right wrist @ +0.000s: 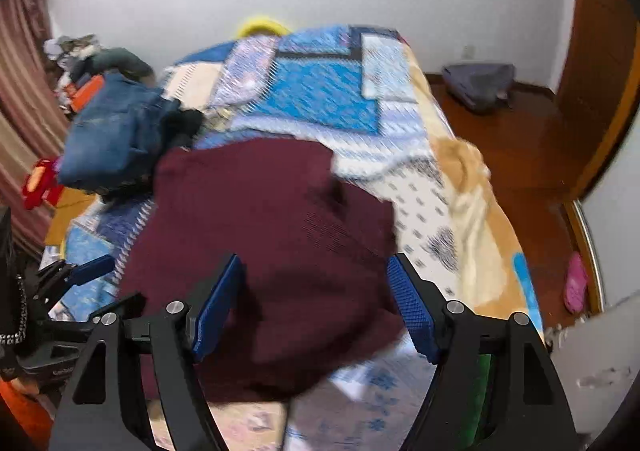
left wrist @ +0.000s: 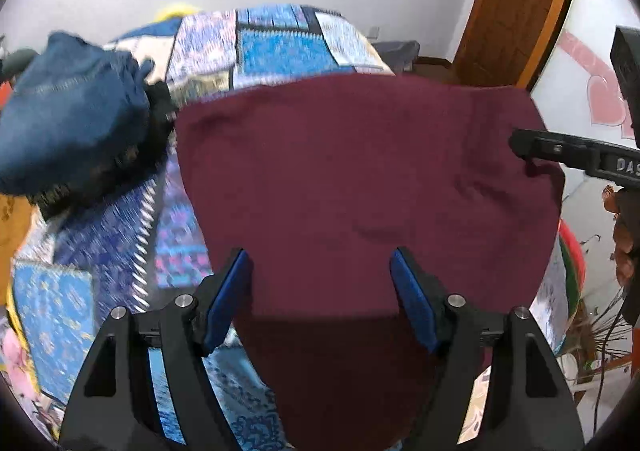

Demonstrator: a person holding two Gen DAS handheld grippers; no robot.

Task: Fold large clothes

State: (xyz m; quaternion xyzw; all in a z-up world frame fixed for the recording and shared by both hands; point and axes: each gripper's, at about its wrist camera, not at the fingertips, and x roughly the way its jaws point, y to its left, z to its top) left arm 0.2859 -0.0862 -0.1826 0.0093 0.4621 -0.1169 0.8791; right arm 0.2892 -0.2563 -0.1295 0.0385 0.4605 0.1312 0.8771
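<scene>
Far left on the bed [left wrist: 280, 47], a heap of blue denim [left wrist: 68, 111] — bunched, seemingly waiting its turn, touching or nearly touching the left edge of the maroon garment [left wrist: 360, 179]. Centre, that garment spread fairly flat across the patchwork bedspread, its near portion hanging over the bed's front edge. Probably mid-fold: cloth laid out, nothing gripped, the next fold not yet begun. Next move, most likely, calls for closing on two edge points and carrying them across together, level enough to keep the layers from skewing. Left tongs [left wrist: 322, 291] spread wide above the near part of the cloth, blue pads well apart, holding nothing; contact with the fabric hard to judge. Further right, right tongs [right wrist: 316, 299] equally wide open over the garment's near right portion, empty too — tips by the right edge.
</scene>
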